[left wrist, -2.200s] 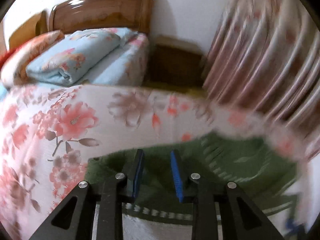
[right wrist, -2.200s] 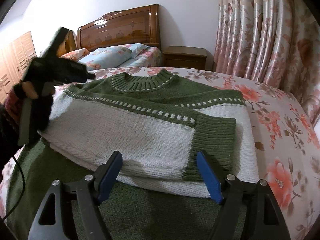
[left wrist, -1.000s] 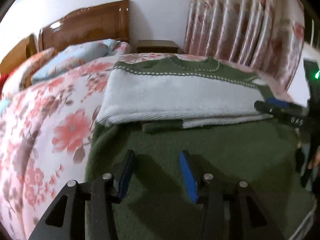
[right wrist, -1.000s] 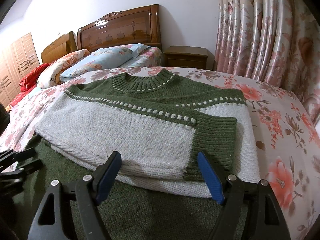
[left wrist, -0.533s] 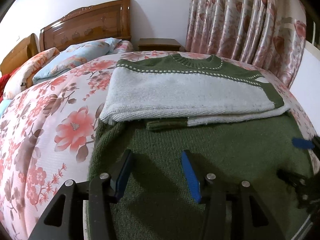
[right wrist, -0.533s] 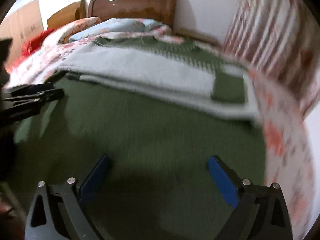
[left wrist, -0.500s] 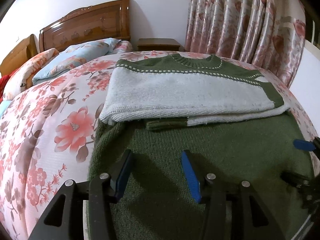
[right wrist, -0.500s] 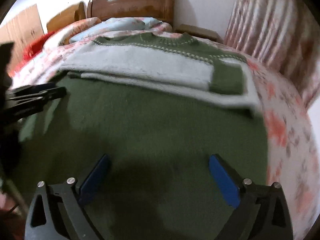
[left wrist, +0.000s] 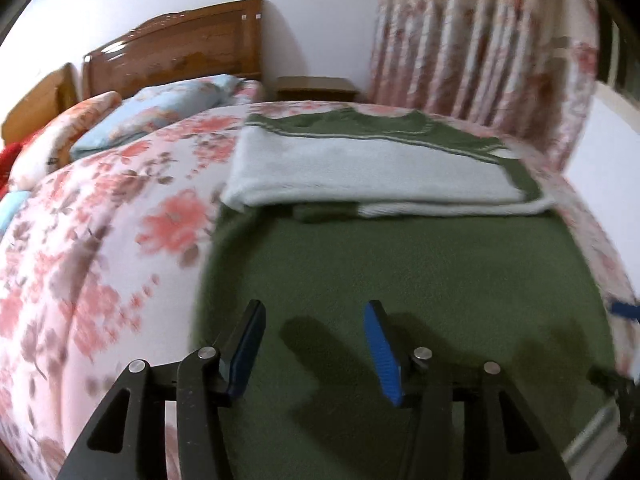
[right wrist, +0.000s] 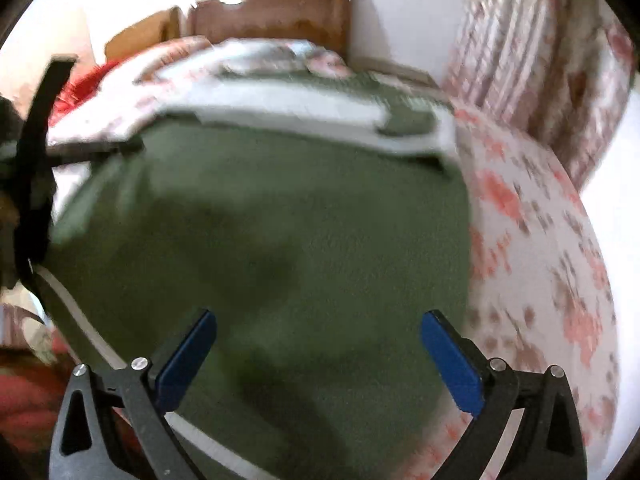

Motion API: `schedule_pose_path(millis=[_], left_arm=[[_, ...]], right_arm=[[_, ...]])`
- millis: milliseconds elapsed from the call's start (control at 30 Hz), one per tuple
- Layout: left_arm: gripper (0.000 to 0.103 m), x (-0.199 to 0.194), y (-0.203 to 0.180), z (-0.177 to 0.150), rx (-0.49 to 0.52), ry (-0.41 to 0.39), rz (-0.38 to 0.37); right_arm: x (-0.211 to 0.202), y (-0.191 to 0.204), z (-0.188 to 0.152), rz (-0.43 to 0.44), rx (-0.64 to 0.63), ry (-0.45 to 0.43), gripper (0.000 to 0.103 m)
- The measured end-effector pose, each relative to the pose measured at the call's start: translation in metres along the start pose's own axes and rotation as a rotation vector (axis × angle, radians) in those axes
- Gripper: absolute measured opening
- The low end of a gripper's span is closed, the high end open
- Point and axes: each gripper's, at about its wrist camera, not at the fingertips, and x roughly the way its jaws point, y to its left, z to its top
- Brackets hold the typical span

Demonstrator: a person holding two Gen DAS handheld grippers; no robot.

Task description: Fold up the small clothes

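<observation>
Right gripper (right wrist: 318, 354) shifted nearer fuzzy knit sweater (left wrist: 400, 280) hem (blurred).

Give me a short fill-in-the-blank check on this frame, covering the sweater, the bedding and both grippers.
1. The sweater lies on a bedspread printed with ____.
2. The sweater's lower body is plain ____.
3. The left gripper and the right gripper both hold ____.
4. Behind the bed stands a ____ headboard.

Missing words: flowers; green; nothing; wooden
</observation>
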Motion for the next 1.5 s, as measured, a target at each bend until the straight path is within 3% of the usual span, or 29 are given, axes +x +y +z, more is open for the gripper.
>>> schedule_pose_path(millis=[100,200,233,300,467,600,667,767,867,1000,1067,1167,1500], left_arm=[[0.054,0.009,-0.013,-0.011,0.081,0.028,0.031],[0.059,0.008,-0.009,-0.011,0.099,0.031,0.034],[0.064,0.007,-0.004,-0.013,0.099,0.031,0.030],[0.067,0.005,0.007,-0.016,0.075,0.041,0.014],[0.067,-0.001,0.016,-0.024,0.079,0.039,0.021],[0.066,-0.006,0.020,-0.028,0.081,0.035,0.031],[0.055,-0.016,0.016,-0.033,0.078,0.035,0.050],[0.054,-0.039,0.005,-0.040,0.054,0.020,-0.073],[0.055,-0.047,-0.022,-0.044,0.135,0.005,-0.124],[0.057,-0.030,-0.051,-0.059,0.266,0.021,-0.057],[0.067,-0.030,-0.047,-0.064,0.268,-0.011,-0.049],[0.080,-0.027,-0.031,-0.067,0.219,0.013,-0.057],[0.087,-0.041,-0.006,-0.093,0.172,-0.004,-0.040]], right_arm=[[0.010,0.019,0.022,0.038,-0.029,-0.036,0.103],[0.049,0.040,0.019,-0.016,-0.131,0.095,0.103],[0.047,0.033,0.015,0.032,-0.091,0.057,0.103],[0.046,0.022,0.005,0.082,-0.104,0.067,0.103],[0.028,0.006,-0.023,0.092,-0.117,0.103,0.103],[0.024,0.002,-0.026,0.082,-0.092,0.104,0.103],[0.021,0.004,-0.020,0.064,-0.066,0.139,0.103],[0.012,0.007,-0.002,0.111,-0.021,0.082,0.103],[0.012,0.024,0.014,0.135,-0.042,0.015,0.103],[0.048,0.045,0.011,0.071,-0.102,0.085,0.103],[0.045,0.045,0.000,0.079,-0.119,0.039,0.103],[0.040,0.034,-0.008,0.110,-0.140,0.053,0.103],[0.016,0.022,-0.037,0.116,-0.123,0.045,0.103]])
